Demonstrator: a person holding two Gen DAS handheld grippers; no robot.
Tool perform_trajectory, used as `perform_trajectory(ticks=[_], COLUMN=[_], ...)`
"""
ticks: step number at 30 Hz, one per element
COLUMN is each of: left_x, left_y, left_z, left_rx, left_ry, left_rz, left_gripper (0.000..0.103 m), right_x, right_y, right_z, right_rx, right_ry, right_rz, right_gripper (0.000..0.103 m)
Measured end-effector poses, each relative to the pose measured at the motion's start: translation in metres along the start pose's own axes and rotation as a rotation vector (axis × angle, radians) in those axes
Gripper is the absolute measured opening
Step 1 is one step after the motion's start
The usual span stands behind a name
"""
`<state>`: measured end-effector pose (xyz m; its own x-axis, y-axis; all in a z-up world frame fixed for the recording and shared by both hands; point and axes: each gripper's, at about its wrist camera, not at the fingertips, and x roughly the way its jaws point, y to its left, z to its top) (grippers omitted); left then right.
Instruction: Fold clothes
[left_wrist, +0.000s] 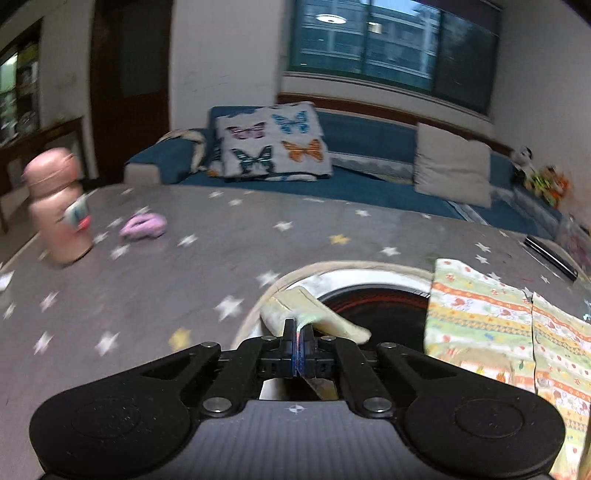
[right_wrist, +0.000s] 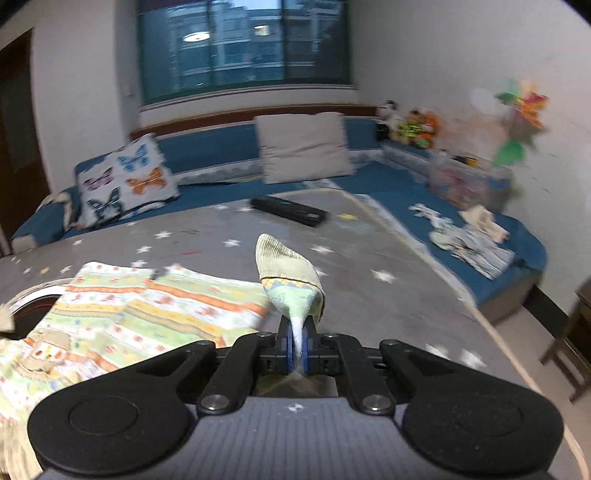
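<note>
A small striped, patterned garment (left_wrist: 491, 325) lies on the grey star-print table (left_wrist: 184, 280); it also shows in the right wrist view (right_wrist: 147, 314). My left gripper (left_wrist: 298, 334) is shut on a cream ribbed cuff (left_wrist: 317, 314) of the garment, held over a round dark opening (left_wrist: 384, 306) in the table. My right gripper (right_wrist: 297, 332) is shut on another cream ribbed cuff (right_wrist: 284, 264), which stands up above the fingers just right of the garment body.
A pink bottle (left_wrist: 59, 206) and a purple item (left_wrist: 144, 225) sit at the table's far left. A black remote-like bar (right_wrist: 290, 210) lies at the far edge. A blue sofa (left_wrist: 369, 184) with cushions lies behind; clothes (right_wrist: 469, 240) lie on its right section.
</note>
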<state>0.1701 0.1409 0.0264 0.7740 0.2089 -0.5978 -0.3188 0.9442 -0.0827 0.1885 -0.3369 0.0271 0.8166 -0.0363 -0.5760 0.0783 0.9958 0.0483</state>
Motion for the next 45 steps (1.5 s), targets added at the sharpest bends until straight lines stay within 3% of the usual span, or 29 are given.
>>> perform_trajectory(ticks=[10,17,21,28,33,37,41,45], left_x=[-0.074,-0.108,-0.108,-0.109,-0.099,-0.083,-0.080,-0.087], left_y=[0.035,0.059,0.065,0.057,0.041,0.039,0.065,0.104], left_z=[-0.053,-0.091,-0.099,-0.104,-0.100,-0.095,-0.084,-0.080], left_rx=[-0.124,-0.130,-0.114,-0.008,0.101,0.126,-0.026,-0.197], left_ry=[-0.029,0.019,0.043,0.029,0.022,0.043,0.038,0.037], left_rz=[0.045,0.058,0.076,0.128,0.157,0.193,0.228,0.250], left_gripper=[0.001,0.002,0.013,0.048,0.058,0.060,0.060,0.069], right_x=[-0.031,-0.034,-0.036,-0.048,-0.042,-0.036,-0.022,-0.015], right_y=[-0.052,-0.068,-0.074,-0.084,-0.064,-0.049,-0.035,-0.034], right_z=[-0.045,-0.072,-0.079,-0.073,-0.072,-0.071,-0.078,-0.078], right_rx=[0.082,0.135,0.131,0.116,0.053,0.002,-0.029,-0.031], right_ry=[0.026,0.091,0.110,0.067,0.067,0.068,0.108,0.115], right_rz=[-0.073,-0.076,-0.118,-0.185,-0.144,-0.110,-0.083,-0.085], right_gripper=[0.004,0.008,0.020,0.026,0.030,0.032,0.032,0.033])
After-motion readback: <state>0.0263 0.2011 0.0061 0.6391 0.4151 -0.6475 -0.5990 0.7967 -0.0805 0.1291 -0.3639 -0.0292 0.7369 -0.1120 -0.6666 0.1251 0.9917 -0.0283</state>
